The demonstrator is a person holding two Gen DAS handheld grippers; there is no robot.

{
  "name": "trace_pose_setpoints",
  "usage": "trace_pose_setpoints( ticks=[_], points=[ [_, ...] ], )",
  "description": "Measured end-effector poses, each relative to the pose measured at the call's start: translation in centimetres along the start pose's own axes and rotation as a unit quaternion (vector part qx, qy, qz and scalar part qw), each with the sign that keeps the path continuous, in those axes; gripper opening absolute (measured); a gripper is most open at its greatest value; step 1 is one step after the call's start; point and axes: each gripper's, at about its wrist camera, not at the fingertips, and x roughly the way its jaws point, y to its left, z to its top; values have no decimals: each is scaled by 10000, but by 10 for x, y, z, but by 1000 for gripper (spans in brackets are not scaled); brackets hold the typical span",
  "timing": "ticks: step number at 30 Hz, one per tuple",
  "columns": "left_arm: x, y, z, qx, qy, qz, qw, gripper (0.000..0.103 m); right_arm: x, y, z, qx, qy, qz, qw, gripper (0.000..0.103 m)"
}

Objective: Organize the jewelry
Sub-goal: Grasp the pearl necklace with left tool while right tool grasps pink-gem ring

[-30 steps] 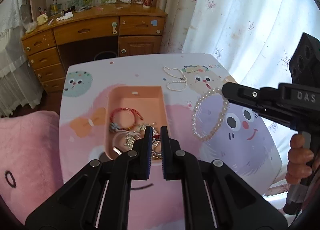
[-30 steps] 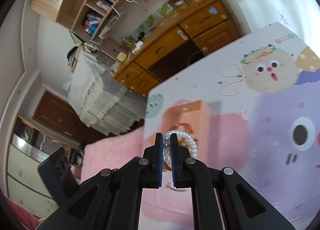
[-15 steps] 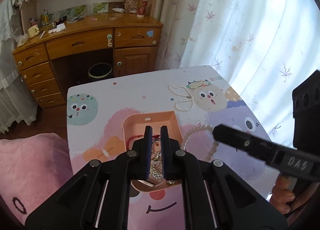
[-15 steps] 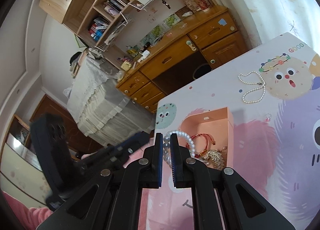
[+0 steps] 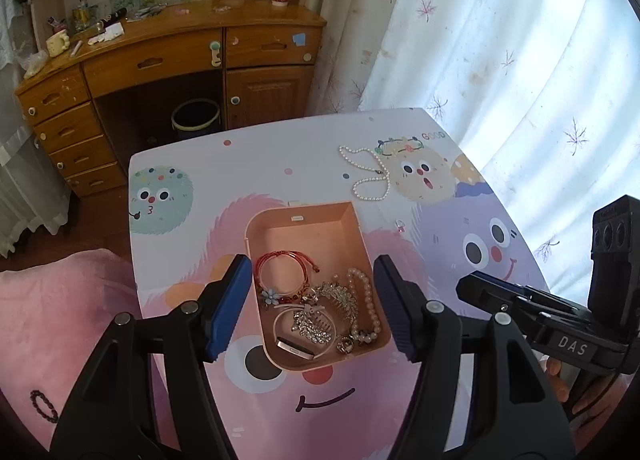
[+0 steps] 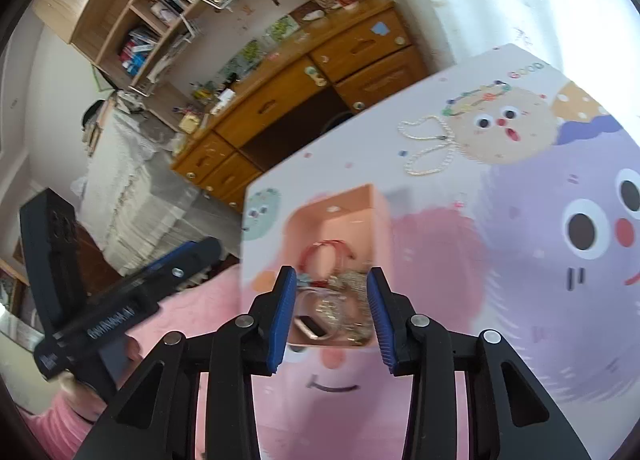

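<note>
A peach box (image 5: 308, 227) (image 6: 352, 203) sits on the cartoon-print table (image 5: 256, 163). It holds a red cord bracelet (image 5: 280, 272), a pearl bracelet (image 5: 366, 300), a rhinestone hair comb (image 5: 316, 326) and several other pieces. A thin pearl necklace (image 5: 370, 173) (image 6: 430, 151) lies on the table beyond the box. My left gripper (image 5: 312, 306) is open and empty, jaws either side of the box. My right gripper (image 6: 331, 314) is open and empty above the box's near end.
A small pink ring (image 5: 400, 224) lies right of the box. A dark bead bracelet (image 5: 42, 406) lies on the pink bedding at left. A wooden desk (image 5: 168, 55) and a bin (image 5: 196, 119) stand behind the table. Curtains (image 5: 500, 39) hang at right.
Both grippers have opened. The pearl bracelet left my right gripper and now lies in the box. The left view has pulled back and up.
</note>
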Motion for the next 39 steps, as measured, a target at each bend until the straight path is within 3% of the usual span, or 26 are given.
trace_pose_setpoints(
  ticks=[5, 8, 13, 19, 22, 26, 29, 34, 39],
  points=[
    [19, -11, 16, 100, 435, -190, 9988, 61, 5, -36, -2, -445, 69, -709, 9965, 38],
    [32, -23, 31, 262, 655, -243, 9972, 61, 13, -47, -6, -973, 22, -1160, 9885, 49],
    [66, -45, 65, 322, 1176, -489, 9913, 62, 36, -54, -11, -2204, -66, -1837, 9579, 50],
    [126, -73, 108, 492, 1814, -388, 9814, 71, 67, -61, -2, -2989, -201, -1905, 9349, 50],
    [169, -94, 124, 816, 2148, -317, 9727, 72, 83, -65, 4, -3384, -252, -1941, 9204, 50],
    [223, -120, 130, 1300, 2388, -137, 9622, 72, 110, -75, 16, -3823, -262, -1895, 9040, 50],
    [255, -128, 127, 1391, 2619, -176, 9549, 72, 127, -83, 23, -4020, -342, -1877, 8955, 50],
    [299, -136, 121, 1687, 2783, 92, 9455, 72, 150, -97, 32, -3894, -218, -1610, 9066, 50],
    [327, -140, 115, 1765, 2844, 146, 9422, 72, 166, -109, 39, -3765, -125, -1471, 9146, 49]
  ],
)
